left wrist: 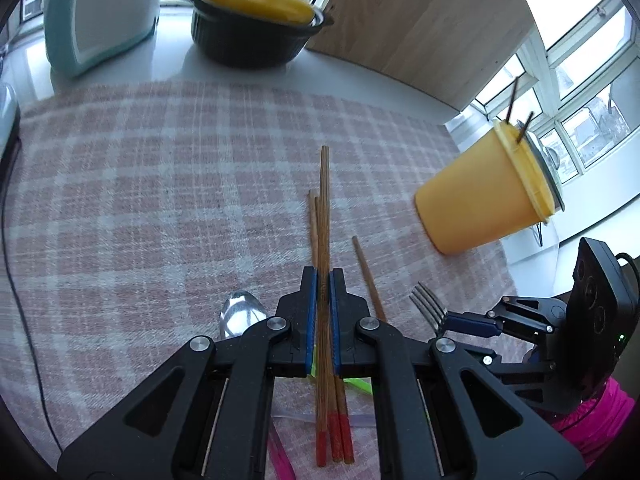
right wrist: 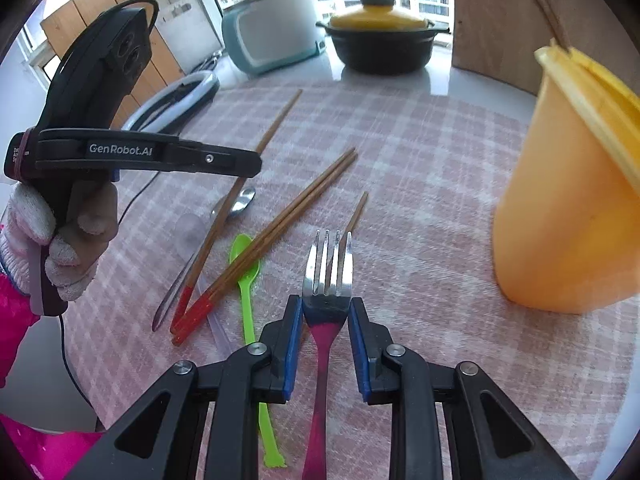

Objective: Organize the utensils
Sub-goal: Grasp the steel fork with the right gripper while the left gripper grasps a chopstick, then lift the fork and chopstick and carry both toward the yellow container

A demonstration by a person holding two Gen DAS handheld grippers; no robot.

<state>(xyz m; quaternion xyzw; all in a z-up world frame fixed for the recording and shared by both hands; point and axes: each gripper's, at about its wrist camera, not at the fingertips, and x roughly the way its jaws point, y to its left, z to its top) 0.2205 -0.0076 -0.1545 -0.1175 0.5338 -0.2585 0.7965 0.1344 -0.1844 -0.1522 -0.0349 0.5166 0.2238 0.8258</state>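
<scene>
My left gripper (left wrist: 323, 276) is shut on a wooden chopstick (left wrist: 325, 208) with a red end, held above the checked cloth. In the right wrist view that chopstick (right wrist: 276, 124) sticks out past the left gripper (right wrist: 256, 168). Two more chopsticks (right wrist: 288, 216) and a single one (right wrist: 356, 212) lie on the cloth. My right gripper (right wrist: 326, 306) has its jaws on both sides of a metal fork (right wrist: 328, 264) with a pink handle, touching its neck. The orange holder cup (right wrist: 568, 200) stands at right, with chopsticks in it (left wrist: 512, 96). It also shows in the left wrist view (left wrist: 484, 196).
A green plastic spoon (right wrist: 246, 280), a metal spoon (left wrist: 240, 314) and a clear spoon (right wrist: 188, 228) lie on the pink checked cloth (left wrist: 140, 184). A black pot with yellow lid (left wrist: 252, 20) and a teal appliance (left wrist: 100, 12) stand behind. A wooden panel (left wrist: 420, 24) rises at back right.
</scene>
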